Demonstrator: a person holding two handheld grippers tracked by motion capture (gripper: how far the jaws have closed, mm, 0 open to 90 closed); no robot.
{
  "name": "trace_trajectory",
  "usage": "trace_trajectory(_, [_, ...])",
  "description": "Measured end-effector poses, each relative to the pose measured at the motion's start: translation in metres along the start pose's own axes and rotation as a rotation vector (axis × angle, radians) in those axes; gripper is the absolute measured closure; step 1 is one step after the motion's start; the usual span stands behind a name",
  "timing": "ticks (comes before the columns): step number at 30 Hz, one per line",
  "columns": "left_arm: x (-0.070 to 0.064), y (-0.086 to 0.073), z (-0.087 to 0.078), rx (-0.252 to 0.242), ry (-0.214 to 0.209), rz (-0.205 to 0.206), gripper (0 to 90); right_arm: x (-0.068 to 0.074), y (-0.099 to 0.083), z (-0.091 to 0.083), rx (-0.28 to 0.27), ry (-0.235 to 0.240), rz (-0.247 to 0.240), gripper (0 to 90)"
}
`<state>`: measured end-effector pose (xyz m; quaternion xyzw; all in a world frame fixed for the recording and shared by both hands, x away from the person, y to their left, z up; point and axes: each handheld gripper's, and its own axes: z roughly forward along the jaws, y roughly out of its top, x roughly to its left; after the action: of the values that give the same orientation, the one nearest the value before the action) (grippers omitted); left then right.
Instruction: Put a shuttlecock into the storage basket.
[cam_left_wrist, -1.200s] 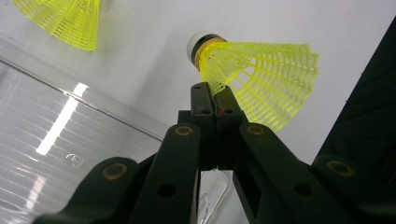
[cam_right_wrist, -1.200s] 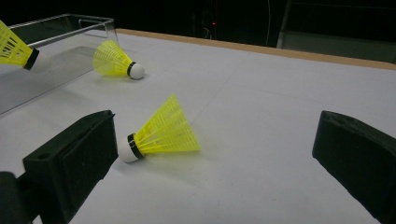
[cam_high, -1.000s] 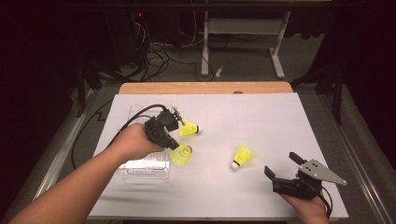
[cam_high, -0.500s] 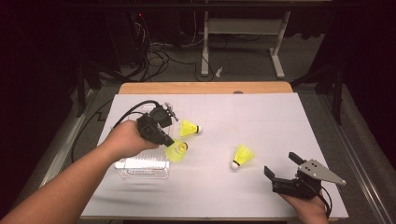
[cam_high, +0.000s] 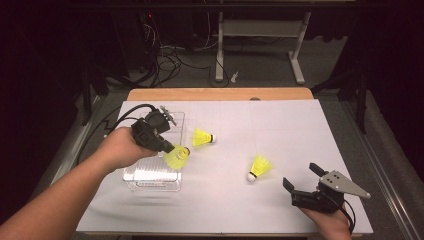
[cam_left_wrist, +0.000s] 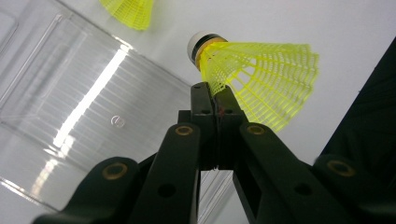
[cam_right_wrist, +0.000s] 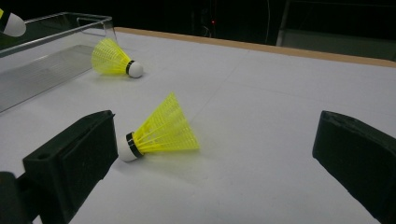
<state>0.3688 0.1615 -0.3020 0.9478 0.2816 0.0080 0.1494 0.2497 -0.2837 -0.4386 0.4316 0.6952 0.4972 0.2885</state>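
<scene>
While clamped on shuttlecock (cam_left_wrist: 261, 79), left gripper (cam_left_wrist: 212, 93) shut-jawed.

A yellow mesh shuttlecock (cam_high: 176, 156) with a white cork tip hangs tilted at the right edge of the clear tray (cam_high: 150, 177), pinched by its skirt, left of centre.

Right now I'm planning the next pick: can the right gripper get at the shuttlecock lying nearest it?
Probably yes: the right gripper is open, facing that shuttlecock, with bare table between them.
</scene>
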Motion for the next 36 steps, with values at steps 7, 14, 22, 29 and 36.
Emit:
trace_trajectory(7, [0.01,-0.016,-0.004,-0.019,0.011,-0.037,89.8,0.001,0.0,0.0,0.002,0.0,-0.002,0.4])
trace_trajectory(14, [0.021,-0.032,-0.008,-0.031,0.02,-0.063,89.8,0.001,-0.001,0.001,0.005,0.005,-0.001,0.5])
trace_trajectory(22, [0.031,-0.049,-0.011,-0.025,0.029,-0.092,89.8,0.002,-0.002,0.002,0.012,0.007,-0.003,0.5])
trace_trajectory(29, [0.039,-0.063,-0.02,-0.028,0.04,-0.115,89.8,0.002,-0.002,0.003,0.014,0.005,-0.006,0.5])
trace_trajectory(36, [0.046,-0.077,-0.024,-0.035,0.051,-0.137,89.8,0.001,-0.003,0.002,0.018,0.003,-0.005,0.5])
